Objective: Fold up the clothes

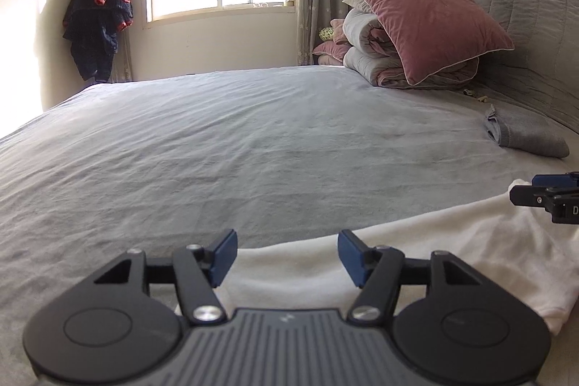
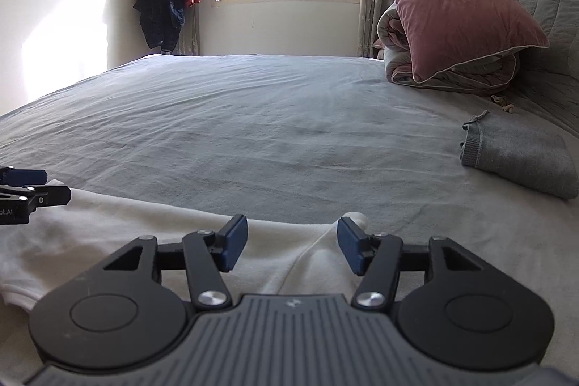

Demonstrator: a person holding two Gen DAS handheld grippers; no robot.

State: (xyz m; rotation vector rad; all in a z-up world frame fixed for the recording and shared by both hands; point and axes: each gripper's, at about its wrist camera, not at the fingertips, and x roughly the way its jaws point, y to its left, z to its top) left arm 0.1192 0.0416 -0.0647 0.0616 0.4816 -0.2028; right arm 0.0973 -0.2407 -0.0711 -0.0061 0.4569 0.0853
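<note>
Left gripper point(image 1: 287, 257) and right gripper point(image 2: 292, 246) both gaping, nothing pinched, hovering over white garment point(image 1: 452, 241) spread on grey bed point(image 1: 253, 132), near edge hidden behind gripper bodies, garment type unclear.

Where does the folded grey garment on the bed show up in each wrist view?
Left wrist view: the folded grey garment lies at the right edge, mid-height, below the headboard.
Right wrist view: the folded grey garment lies at the right, mid-height, larger in the picture.
Shared landmark: the pink pillow, up and left of it in both.
</note>
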